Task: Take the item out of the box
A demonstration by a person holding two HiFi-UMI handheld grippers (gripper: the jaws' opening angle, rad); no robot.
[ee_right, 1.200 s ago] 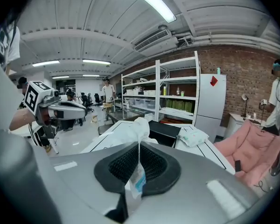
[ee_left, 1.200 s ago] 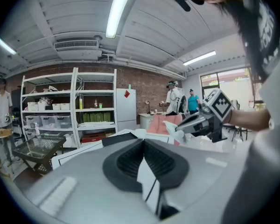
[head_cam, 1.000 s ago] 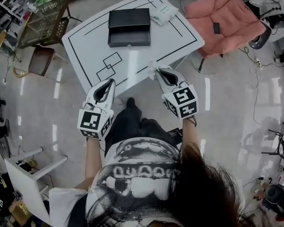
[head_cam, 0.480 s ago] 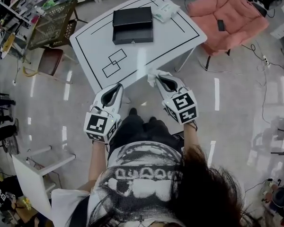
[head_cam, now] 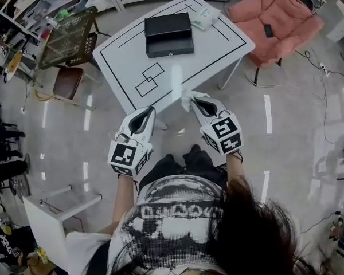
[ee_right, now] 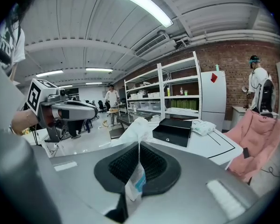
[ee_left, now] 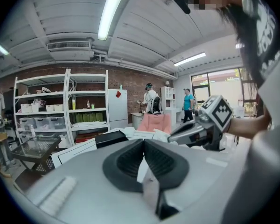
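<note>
Left gripper (head_cam: pixel 151 109) and right gripper (head_cam: pixel 190 99) have drawn back to the table's (head_cam: pixel 218 36) near edge in the head view; the black box (head_cam: pixel 168 34) stays there. Left gripper view: jaws clenched, empty. Right gripper view: jaws pinch a white packet (ee_right: pixel 134 183).

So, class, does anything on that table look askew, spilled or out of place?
Nothing spilled or damaged. One stray: a white packet lies at the table's far edge, seemingly across the drawn line, beside the black box. The right gripper's jaws pinch a second packet.
</note>
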